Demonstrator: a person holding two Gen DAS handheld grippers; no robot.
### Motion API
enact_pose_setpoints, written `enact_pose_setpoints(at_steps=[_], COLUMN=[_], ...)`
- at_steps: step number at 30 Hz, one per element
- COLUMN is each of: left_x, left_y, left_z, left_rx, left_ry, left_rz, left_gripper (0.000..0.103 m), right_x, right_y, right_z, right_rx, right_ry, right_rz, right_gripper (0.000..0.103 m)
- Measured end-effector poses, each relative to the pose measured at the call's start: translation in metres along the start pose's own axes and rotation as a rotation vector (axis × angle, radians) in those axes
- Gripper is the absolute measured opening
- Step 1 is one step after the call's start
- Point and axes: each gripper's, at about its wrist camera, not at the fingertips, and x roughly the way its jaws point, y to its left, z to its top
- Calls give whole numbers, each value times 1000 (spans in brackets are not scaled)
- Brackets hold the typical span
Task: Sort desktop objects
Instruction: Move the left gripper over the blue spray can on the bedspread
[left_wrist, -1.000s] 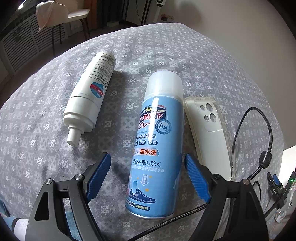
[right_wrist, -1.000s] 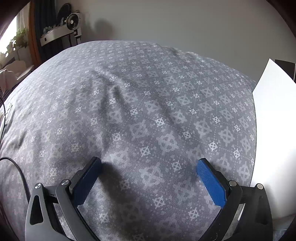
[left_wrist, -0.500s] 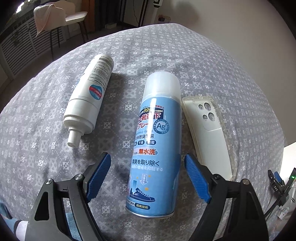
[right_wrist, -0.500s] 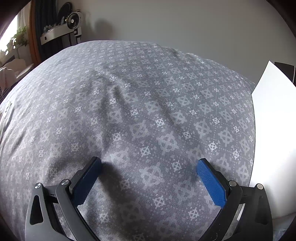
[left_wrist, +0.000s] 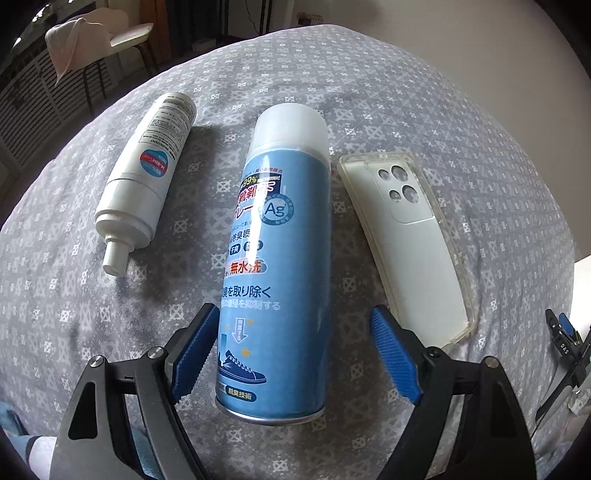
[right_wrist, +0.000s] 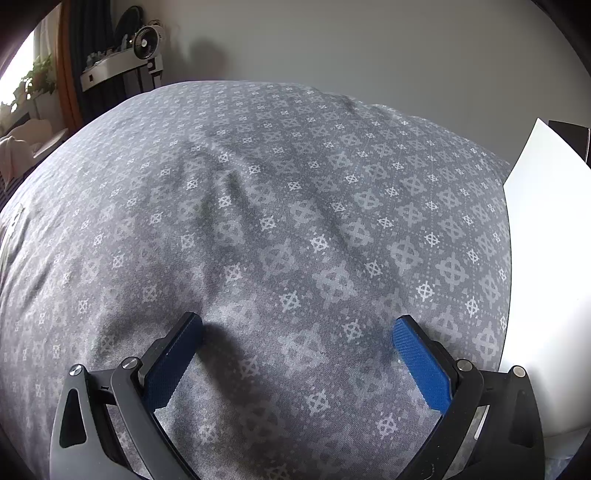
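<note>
Since a second ago your left tool (left_wrist: 295, 354) has closed in on the blue spray can (left_wrist: 280, 266), and the black cable that crossed the lower right has gone from view.

Item 1: blue spray can. It lies on its side on the grey patterned surface (left_wrist: 461, 122), long axis running away from you, its frosted white cap (left_wrist: 291, 125) at the far end and its base nearest you. The label bears Japanese text, an "Ag" roundel and a sneaker drawing. Its lower body sits between the blue pads (left_wrist: 395, 360) of your left tool, which stands released, its left pad just beside the can, its right pad apart.

Item 2: white pump bottle (left_wrist: 147, 177), left of the can, nozzle pointing toward you.

Item 3: white phone case (left_wrist: 410, 240), right of the can, camera cut-outs at the far end.

Item 4: your right tool (right_wrist: 297, 356), released, over bare cloth beside a white sheet (right_wrist: 546, 277).
</note>
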Motion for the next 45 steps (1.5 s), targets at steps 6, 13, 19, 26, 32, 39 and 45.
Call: enact_pose_setpoints(at_steps=[6,13,19,26,32,39,45], left_x=[2,1,2,3,3,5,3], left_y=[3,0,4,1,1,-3,2], left_z=[1,0,0,0,0,-1,-2], left_rx=[-21,-11,-30,-18,-22,-7,-21], left_ry=[-10,-8,-9,-4,-4,-8,-9], left_rz=[1,19,7,18,15,26,18], left_gripper=[86,87,87,89,91,95,95], right_x=[0,0,0,0,1,1,1], right_y=[0,-1,-1,-1,-1,-1,-1], right_z=[0,0,0,1,1,1,1], right_rx=[0,0,0,-1,0,0,-1], right_ry=[0,0,0,0,0,0,0], right_rz=[1,1,1,1,2,2,2], right_gripper=[103,103,103,103,103,103,103])
